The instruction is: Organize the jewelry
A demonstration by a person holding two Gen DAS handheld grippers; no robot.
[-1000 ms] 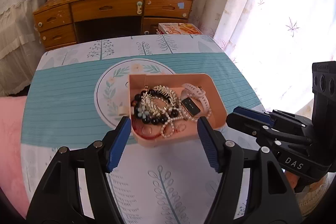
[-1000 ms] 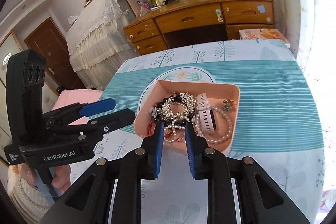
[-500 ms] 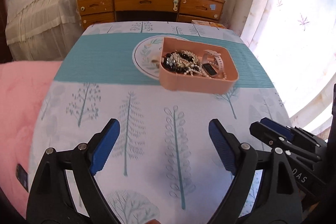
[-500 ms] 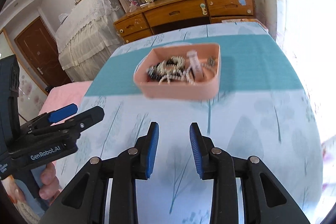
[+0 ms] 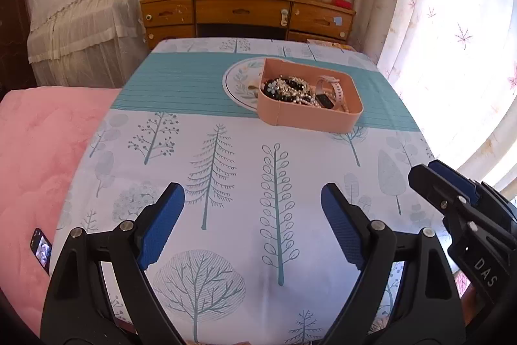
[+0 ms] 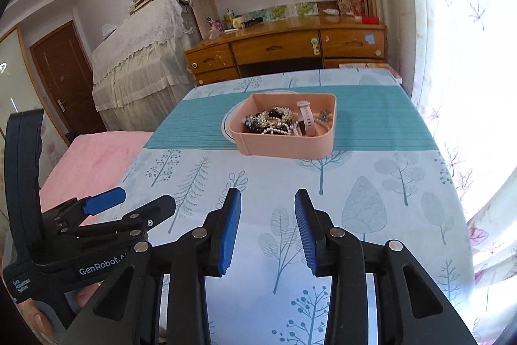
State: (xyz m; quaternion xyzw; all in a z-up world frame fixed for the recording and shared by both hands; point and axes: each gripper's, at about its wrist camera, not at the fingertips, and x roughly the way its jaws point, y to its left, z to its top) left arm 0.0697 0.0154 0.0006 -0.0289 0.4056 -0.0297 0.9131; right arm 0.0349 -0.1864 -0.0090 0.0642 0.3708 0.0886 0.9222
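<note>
Two grippers above the tablecloth, left gripper jaws wide and empty, right gripper jaws just opening, empty.

pink trays: one, on the tablecloth
white-strapped watches: one, in the tray
handheld grippers: two, left gripper and right gripper
desks: one
phones: one, on the pink blanket
other jewelry pieces: tangled, count unclear

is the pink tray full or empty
Full: the pink tray holds a heap of jewelry, with a pale pink watch lying among beads and pearls.
</note>
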